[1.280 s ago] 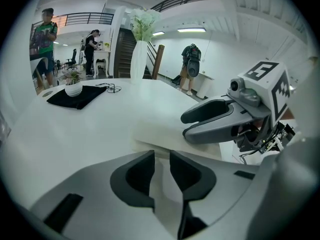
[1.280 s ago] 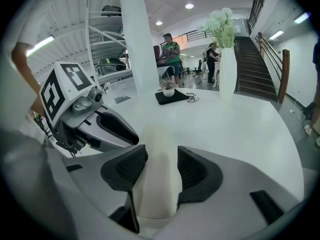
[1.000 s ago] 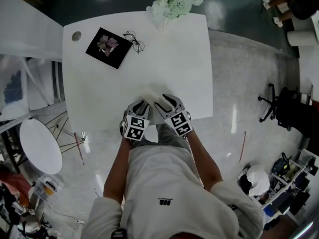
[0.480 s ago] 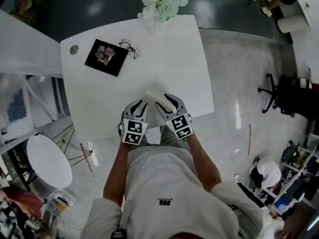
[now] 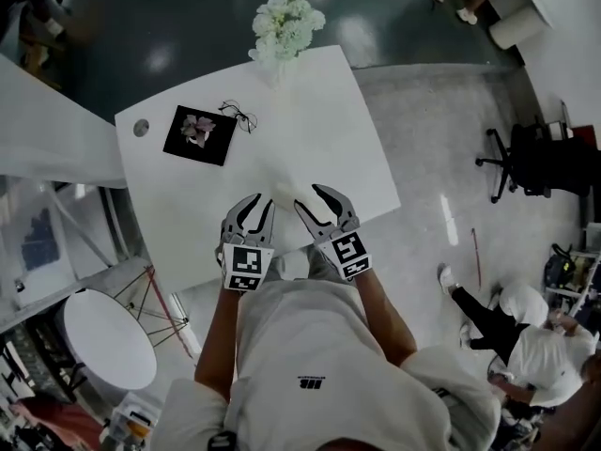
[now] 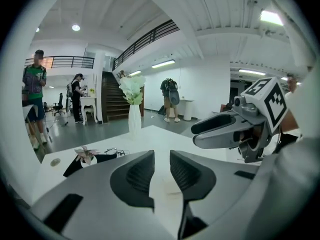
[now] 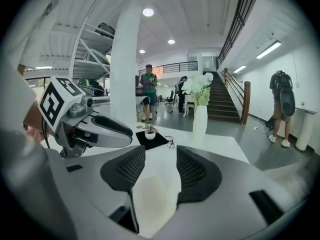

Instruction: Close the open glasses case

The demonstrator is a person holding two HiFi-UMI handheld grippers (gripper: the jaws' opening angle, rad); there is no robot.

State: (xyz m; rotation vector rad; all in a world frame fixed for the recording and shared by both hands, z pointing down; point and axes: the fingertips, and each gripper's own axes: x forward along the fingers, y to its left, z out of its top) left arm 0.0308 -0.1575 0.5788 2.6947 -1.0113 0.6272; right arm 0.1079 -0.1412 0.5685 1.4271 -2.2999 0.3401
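A pale cream glasses case (image 5: pixel 285 193) lies near the front edge of the white table (image 5: pixel 329 130); I cannot tell whether its lid is up or down. My left gripper (image 5: pixel 263 202) hovers just left of it, jaws open with a narrow gap. My right gripper (image 5: pixel 308 196) hovers just right of it, also open. In the right gripper view the case (image 7: pixel 150 199) lies low between the jaws of the right gripper (image 7: pixel 160 151), with the left gripper (image 7: pixel 95 126) alongside. The left gripper view shows its own jaws (image 6: pixel 162 156) and a bit of the case (image 6: pixel 172 185).
Wire-rimmed glasses (image 5: pixel 236 116) lie at the far left beside a black mat (image 5: pixel 197 134) bearing a small flower. A vase of white flowers (image 5: pixel 282 24) stands at the far edge. Off the table: a round white table (image 5: pixel 108 336), an office chair (image 5: pixel 526 163), and people.
Both grippers have drawn back slightly toward the table's front edge and now stand a little apart from the case. The case has stayed put; the head view has shifted.
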